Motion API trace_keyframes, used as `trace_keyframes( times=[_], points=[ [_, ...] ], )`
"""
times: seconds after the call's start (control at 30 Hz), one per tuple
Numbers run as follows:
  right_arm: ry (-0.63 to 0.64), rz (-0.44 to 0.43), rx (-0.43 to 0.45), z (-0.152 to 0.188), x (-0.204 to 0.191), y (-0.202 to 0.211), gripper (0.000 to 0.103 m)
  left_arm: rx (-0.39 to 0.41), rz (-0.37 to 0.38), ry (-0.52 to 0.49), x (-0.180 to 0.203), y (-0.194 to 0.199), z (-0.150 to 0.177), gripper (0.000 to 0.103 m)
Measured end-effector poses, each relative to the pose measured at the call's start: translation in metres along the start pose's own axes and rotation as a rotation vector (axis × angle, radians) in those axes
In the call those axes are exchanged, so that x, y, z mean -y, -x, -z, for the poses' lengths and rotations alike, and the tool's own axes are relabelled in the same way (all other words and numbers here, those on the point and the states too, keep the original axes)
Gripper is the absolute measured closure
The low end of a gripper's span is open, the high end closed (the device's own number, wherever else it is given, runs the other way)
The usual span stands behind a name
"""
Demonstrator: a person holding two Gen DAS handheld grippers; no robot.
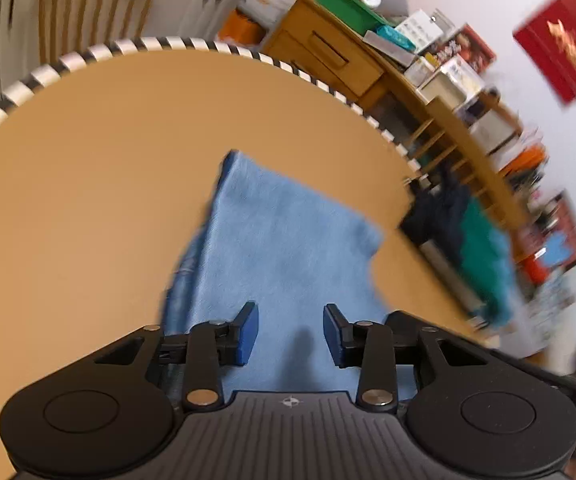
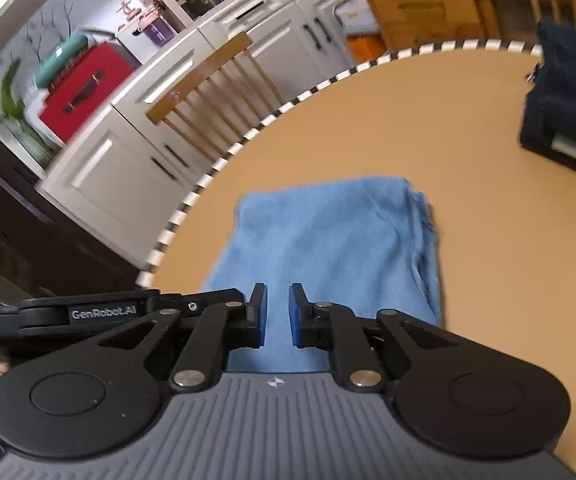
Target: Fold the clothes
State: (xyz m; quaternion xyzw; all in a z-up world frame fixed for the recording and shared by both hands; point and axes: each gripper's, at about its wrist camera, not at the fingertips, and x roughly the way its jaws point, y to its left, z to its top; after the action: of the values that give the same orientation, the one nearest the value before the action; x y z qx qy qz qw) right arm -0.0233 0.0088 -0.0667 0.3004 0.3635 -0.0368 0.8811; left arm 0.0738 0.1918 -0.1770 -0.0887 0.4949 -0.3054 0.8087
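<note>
A light blue folded cloth lies flat on the tan round table. In the left wrist view my left gripper hovers over the cloth's near end with its blue pads apart and nothing between them. In the right wrist view the same blue cloth lies in several layers, its stacked edges at the right. My right gripper is over the cloth's near edge, its pads a narrow gap apart and holding nothing. The other gripper's black body shows at the left of that view.
The table has a black-and-white striped rim. A dark pile with navy and green garments sits at the table's far right edge. A wooden chair, white cabinets and wooden shelves stand beyond the table.
</note>
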Motion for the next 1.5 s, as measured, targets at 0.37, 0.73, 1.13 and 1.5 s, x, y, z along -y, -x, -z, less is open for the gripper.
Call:
trace_keyframes(
  times=[0.37,0.73,1.13,1.5],
  points=[
    [-0.047,0.087,-0.01,0.056,0.038,-0.022,0.103,0.013,-0.087,-0.104,-0.008,-0.031,0.028,0.099],
    [0.032,0.209,-0.073,0.061,0.039,0.005,0.095,-0.005,-0.003,-0.192,0.001,0.0,0.043,0.085],
    [-0.092,0.202,-0.052,0.05,0.052,0.018,0.093,-0.083,-0.066,-0.154,-0.005,-0.029,0.032,0.099],
    [-0.083,0.192,0.086,-0.035,0.042,-0.04,0.08,-0.105,-0.046,-0.122,-0.009,-0.033,0.024,0.099]
  ],
)
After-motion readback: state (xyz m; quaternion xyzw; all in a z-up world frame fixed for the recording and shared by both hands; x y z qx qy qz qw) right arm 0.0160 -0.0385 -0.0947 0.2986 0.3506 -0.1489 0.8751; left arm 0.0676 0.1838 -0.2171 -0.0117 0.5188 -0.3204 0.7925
